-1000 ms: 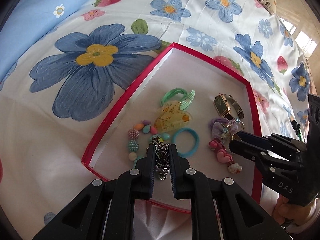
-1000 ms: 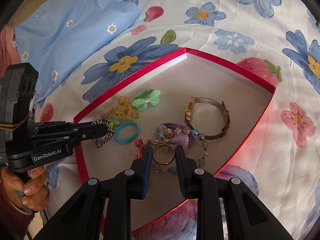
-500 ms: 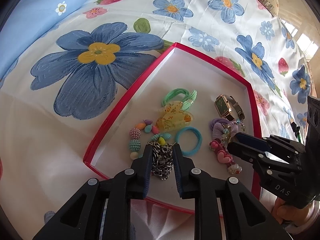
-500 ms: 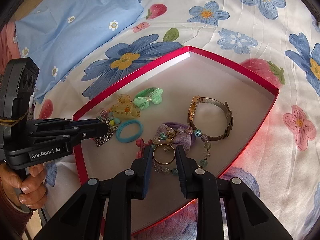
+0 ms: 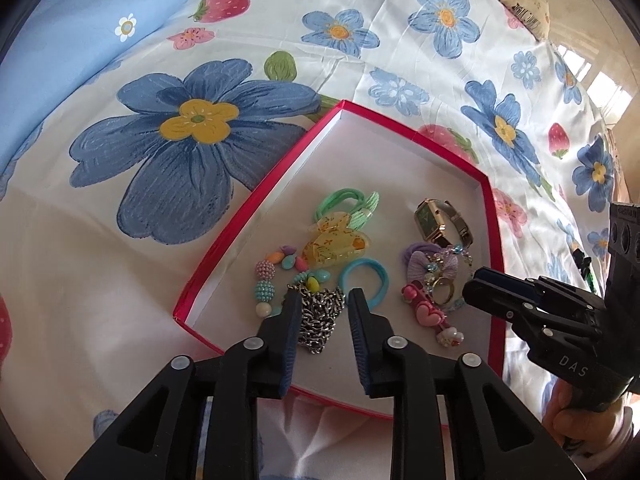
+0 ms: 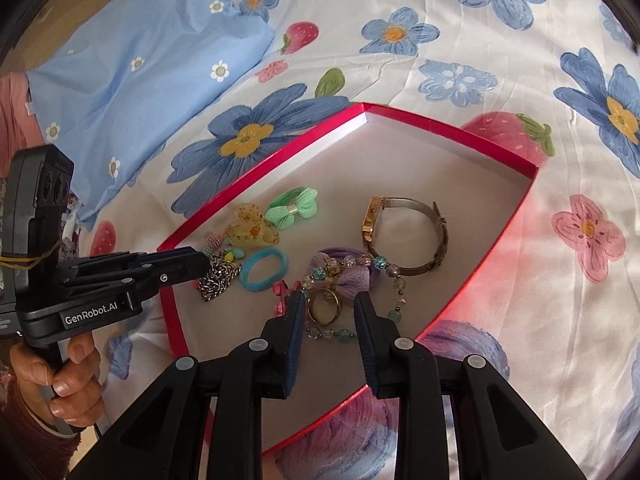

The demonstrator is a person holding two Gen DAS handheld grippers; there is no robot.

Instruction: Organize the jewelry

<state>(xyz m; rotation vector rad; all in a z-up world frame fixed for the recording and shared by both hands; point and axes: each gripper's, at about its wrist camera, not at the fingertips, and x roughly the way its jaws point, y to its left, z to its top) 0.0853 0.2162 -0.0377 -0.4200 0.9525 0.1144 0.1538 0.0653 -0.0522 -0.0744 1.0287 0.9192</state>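
One red-rimmed box (image 5: 256, 208) lies on a flower-printed sheet (image 5: 120, 264), with a light blue pillow (image 6: 132, 60) at the far left. Two grippers reach over its near edge.

Inside the box, counted: one silver chain (image 5: 320, 314), one gold ring (image 6: 325, 305), one gold wristwatch (image 6: 404, 236), one blue hair tie (image 5: 364, 280), one green bow hair tie (image 6: 292, 210), one yellow claw clip (image 5: 332, 246), one lilac bow scrunchie (image 6: 352, 276), one clear-bead bracelet (image 6: 394, 284), one pastel bead bracelet (image 5: 266, 284) and one pink heart hair clip (image 5: 426, 312). The far half of the box holds nothing else; everything sits in its near half.

The left gripper (image 5: 322, 312) has the chain heaped between its fingers. Its jaws have just been opening and stand narrowly apart, the left pad against the chain's edge and the right pad clear of it, so the chain rests on the box floor near the left corner.

The right gripper (image 6: 326, 312) brackets the ring, which lies flat on the box floor on the clear-bead bracelet, just in front of the lilac bow. Its jaws have just been opening too, and a gap shows on either side of the ring. The wristwatch stands on its band to the far right of the ring, the blue hair tie to the ring's left.
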